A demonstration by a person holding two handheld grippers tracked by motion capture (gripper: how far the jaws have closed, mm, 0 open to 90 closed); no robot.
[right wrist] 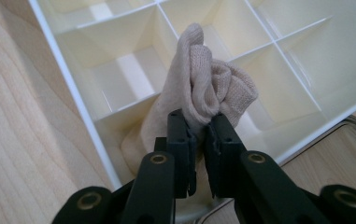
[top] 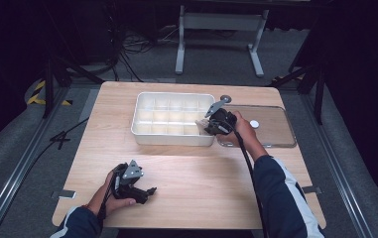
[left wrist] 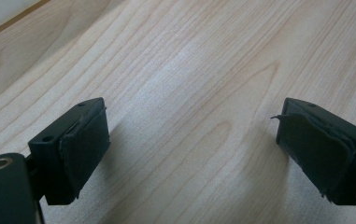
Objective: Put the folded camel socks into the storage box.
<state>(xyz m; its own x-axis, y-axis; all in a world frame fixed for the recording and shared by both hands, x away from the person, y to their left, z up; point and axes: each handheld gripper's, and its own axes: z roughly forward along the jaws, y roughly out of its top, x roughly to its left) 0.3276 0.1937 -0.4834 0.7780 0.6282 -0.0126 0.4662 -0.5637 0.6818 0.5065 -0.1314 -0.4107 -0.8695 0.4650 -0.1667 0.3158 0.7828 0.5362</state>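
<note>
Nearest the person, the left hand-held gripper rests low on the bare near-left part of the table, its jaws spread wide with nothing between them; it is well apart from the work and hinders nothing. Farther in and to the right, the right hand-held gripper has its jaws pinched almost together on a bunched beige sock, which hangs over the near-right corner of the white divided box. In the right gripper view the sock's lower end already sags into the corner compartment while its upper folds stand above the thin partition walls. To do this step well, I would lower the sock straight into that one cell, keeping the bundle compact so no fold drapes over a divider or the outer rim, and let go only once the fabric sits below the wall tops. The partitions are the main thing in the way: the jaws could catch on them. Just right of the box lies a clear lid with a small white knob, touching or nearly touching the box's side, so the hand should stay clear of it.
</note>
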